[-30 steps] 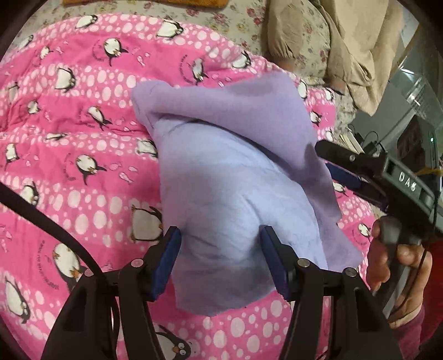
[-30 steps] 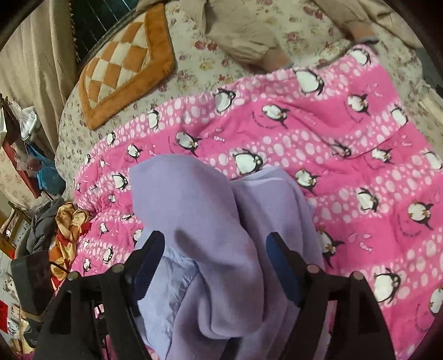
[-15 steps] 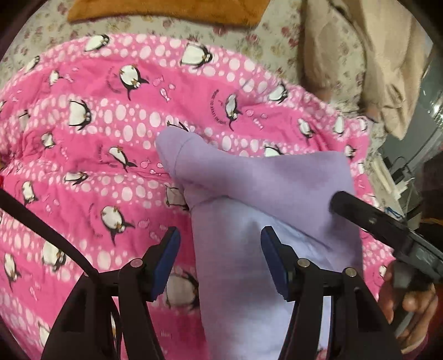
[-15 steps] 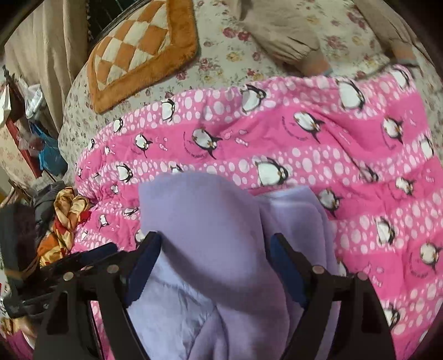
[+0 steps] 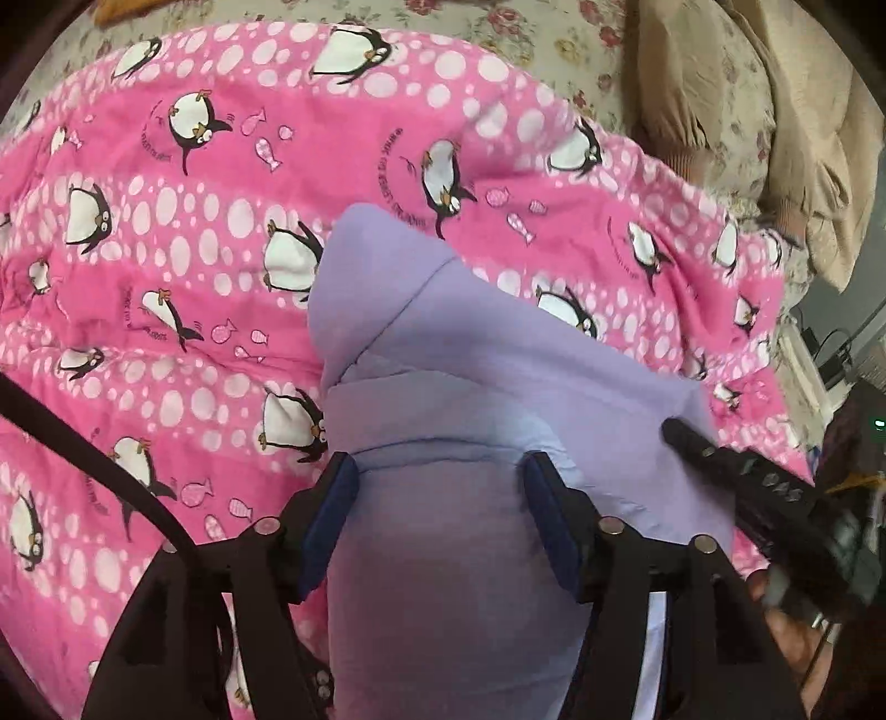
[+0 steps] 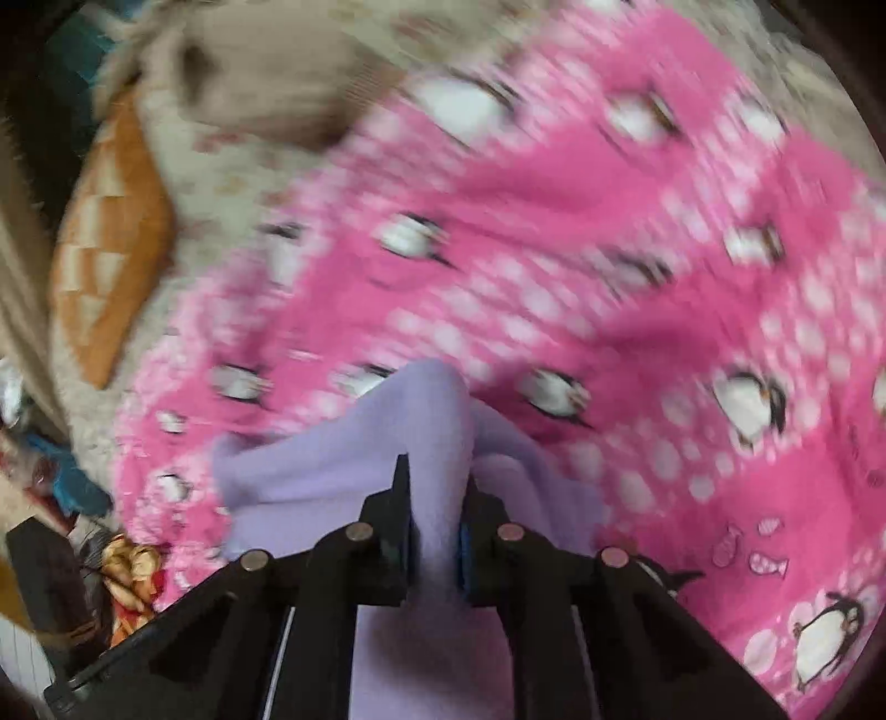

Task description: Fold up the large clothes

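A lavender garment (image 5: 454,399) lies bunched on a pink penguin blanket (image 5: 183,232). My left gripper (image 5: 437,498) is open, its blue-padded jaws standing wide on either side of the garment's near part. In the blurred right wrist view my right gripper (image 6: 434,493) is shut on a raised fold of the lavender garment (image 6: 354,476). The right gripper's black body also shows in the left wrist view (image 5: 736,482), at the garment's right edge.
The pink blanket (image 6: 609,249) covers a floral bedspread (image 5: 526,27). A beige garment (image 5: 775,111) lies at the far right. An orange checked cushion (image 6: 105,232) sits at the left, and mixed clutter (image 6: 122,570) lies beyond the bed's left edge.
My right gripper has closed from wide open onto a fold of the lavender garment and is moving fast. My left gripper has stayed open and the garment has drawn nearer between its jaws.
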A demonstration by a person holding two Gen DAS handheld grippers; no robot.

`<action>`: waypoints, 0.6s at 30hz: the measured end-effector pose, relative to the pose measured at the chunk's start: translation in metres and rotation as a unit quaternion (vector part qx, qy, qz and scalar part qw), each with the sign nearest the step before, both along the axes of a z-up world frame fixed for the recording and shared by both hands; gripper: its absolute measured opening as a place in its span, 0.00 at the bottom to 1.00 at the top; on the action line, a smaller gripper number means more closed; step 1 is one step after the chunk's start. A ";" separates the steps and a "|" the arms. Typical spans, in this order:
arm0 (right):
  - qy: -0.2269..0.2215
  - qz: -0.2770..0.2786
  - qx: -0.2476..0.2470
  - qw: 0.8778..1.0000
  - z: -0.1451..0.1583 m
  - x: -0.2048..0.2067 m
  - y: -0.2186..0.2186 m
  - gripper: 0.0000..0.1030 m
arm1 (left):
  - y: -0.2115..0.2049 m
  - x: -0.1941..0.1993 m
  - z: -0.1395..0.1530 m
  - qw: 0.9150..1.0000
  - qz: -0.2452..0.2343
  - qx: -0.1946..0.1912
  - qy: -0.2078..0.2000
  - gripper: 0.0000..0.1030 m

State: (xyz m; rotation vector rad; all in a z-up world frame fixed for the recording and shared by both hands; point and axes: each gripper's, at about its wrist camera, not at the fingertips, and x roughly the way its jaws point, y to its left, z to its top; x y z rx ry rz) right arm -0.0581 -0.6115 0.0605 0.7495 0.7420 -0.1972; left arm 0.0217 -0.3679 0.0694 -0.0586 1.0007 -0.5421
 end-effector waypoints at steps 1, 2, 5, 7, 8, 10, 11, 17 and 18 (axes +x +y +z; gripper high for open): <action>0.011 -0.002 0.001 1.000 -0.013 0.001 -0.001 0.12 | -0.001 -0.004 -0.001 1.000 -0.002 0.006 -0.012 0.34; 0.019 0.000 0.007 1.000 -0.022 0.002 -0.001 0.12 | -0.003 -0.005 -0.002 1.000 -0.002 0.009 -0.016 0.34; 0.014 0.006 0.022 1.000 -0.021 0.000 -0.005 0.13 | 0.000 -0.006 0.004 1.000 -0.012 0.014 -0.010 0.34; 0.013 0.009 0.026 1.000 -0.010 -0.006 -0.007 0.30 | 0.004 -0.008 0.016 1.000 -0.026 0.015 -0.009 0.34; 0.014 0.008 0.023 1.000 -0.002 -0.011 -0.009 0.34 | 0.007 -0.011 0.021 0.999 -0.032 0.017 -0.016 0.34; 0.014 0.008 0.019 1.000 0.012 -0.022 -0.008 0.44 | 0.010 -0.016 0.030 0.999 -0.037 0.025 -0.030 0.34; 0.013 0.012 0.013 1.000 0.023 -0.031 -0.007 0.46 | 0.012 -0.020 0.034 0.998 -0.039 0.027 -0.031 0.34; 0.027 0.046 0.037 0.998 0.033 -0.075 0.012 0.73 | 0.021 -0.053 0.027 0.997 -0.072 0.030 -0.026 0.34; 0.024 0.059 0.047 0.997 0.030 -0.078 0.014 0.73 | 0.020 -0.058 0.023 0.996 -0.075 0.033 -0.029 0.34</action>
